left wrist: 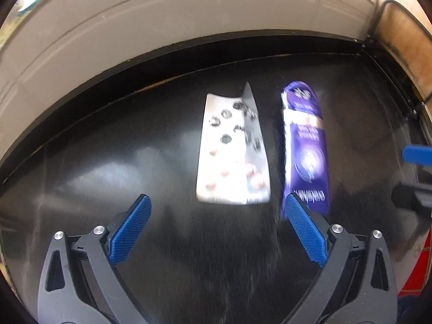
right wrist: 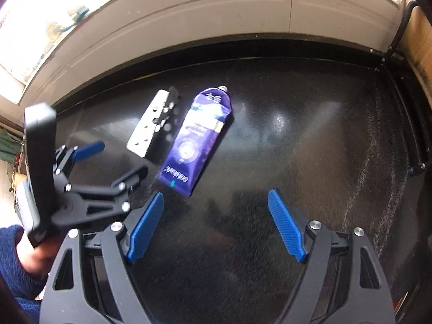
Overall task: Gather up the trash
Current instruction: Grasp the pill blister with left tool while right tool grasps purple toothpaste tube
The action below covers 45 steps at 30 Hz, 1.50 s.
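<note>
A silver blister pack (left wrist: 233,151) with punched holes and a few pink pills lies flat on the glossy black tabletop (left wrist: 108,162). Right beside it lies a flattened purple tube (left wrist: 305,145). My left gripper (left wrist: 217,199) hangs open just short of the pack's near edge, and its right pad overlaps the tube's near end. The right wrist view shows the pack (right wrist: 151,124) and tube (right wrist: 194,140) to the upper left of my right gripper (right wrist: 216,193). That gripper is open over bare tabletop with nothing between its fingers. The left gripper (right wrist: 124,156) stands left of the tube.
A beige ledge (left wrist: 189,27) runs along the table's far edge. A black metal frame (right wrist: 399,35) and a wooden surface (left wrist: 405,40) border the right side. A hand in a blue sleeve (right wrist: 10,245) holds the left gripper. Something red (left wrist: 417,270) shows at the lower right.
</note>
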Tool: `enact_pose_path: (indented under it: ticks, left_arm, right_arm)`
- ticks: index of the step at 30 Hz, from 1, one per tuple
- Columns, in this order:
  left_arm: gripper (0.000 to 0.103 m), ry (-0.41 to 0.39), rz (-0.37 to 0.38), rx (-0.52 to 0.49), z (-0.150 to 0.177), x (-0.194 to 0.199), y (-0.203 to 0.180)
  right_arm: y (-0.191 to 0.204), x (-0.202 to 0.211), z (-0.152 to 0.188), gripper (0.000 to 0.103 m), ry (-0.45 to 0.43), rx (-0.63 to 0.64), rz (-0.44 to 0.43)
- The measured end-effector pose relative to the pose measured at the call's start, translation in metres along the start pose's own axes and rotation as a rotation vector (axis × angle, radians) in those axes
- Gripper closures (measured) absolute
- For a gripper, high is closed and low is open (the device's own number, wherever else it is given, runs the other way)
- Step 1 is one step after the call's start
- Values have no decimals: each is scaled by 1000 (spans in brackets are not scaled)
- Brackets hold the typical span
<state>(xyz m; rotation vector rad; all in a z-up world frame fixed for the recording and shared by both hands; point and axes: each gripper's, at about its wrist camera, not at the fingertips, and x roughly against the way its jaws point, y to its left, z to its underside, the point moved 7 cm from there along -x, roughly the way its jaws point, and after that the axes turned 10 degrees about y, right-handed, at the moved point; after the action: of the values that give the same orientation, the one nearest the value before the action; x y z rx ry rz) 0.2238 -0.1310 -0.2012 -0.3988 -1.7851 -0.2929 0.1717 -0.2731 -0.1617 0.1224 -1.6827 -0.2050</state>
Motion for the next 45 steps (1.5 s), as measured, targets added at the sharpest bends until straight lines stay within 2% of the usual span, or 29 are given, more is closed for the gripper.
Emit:
enact_pose_path:
  ticks: [5,9,12,14,15,17,20,21,22,26,30,31,32,34,41,45]
  left_arm:
    - [7,14,16,-28,-23,-21,0]
    - [11,-28,-10,-71,-31,-23,0]
    - [29,-77,-9,-93,-35,-19,6]
    - [53,-96,-12,-88,-35,-15,12]
    - [58,-102,-18,-83,-34,-13,16]
    - [59,-103,-15,-82,-32,-11,22]
    - [61,-103,-13,-63,-25,-7,31]
    - [61,-101,-11,-56,-25,-7,31]
    - [61,-96,-8,-42,-22,-5,34]
    - [62,-82,-9,3,-13,-4,36]
    - [62,-79,-13,46,1,7,39]
    - [62,-81,-13,54,5,13,39]
    - [62,-85,-16,61,9,17,39]
    - [62,-95,-19,70,19,31,40]
    - [62,-115,-49,125,61,64,39]
    - [62,-123,-62,156,94,88,34]
  right_arm:
    - [-4,-22,-21,26,33,-10,1]
    - [1,-41,-40,26,58,-7,4]
    - [9,-55,-53,26,71,-3,4]
    - [14,-62,-60,26,77,-1,5]
    - [18,-66,-64,26,82,2,10]
    - [25,-73,-70,24,87,7,16]
    - [39,-78,-77,26,74,32,71]
    - [42,-79,-78,28,69,42,98]
    - [45,-79,-79,36,61,61,140]
    - [60,-79,-75,58,54,118,160]
    - [64,-73,-66,61,55,129,126]
    - [66,-70,-63,83,52,140,127]
    - [65,-65,-60,92,47,139,136]
    - [61,-58,-50,92,56,155,125]
    - [67,-31,-22,92,5,209,91]
    - [88,-10,4,92,-29,253,63]
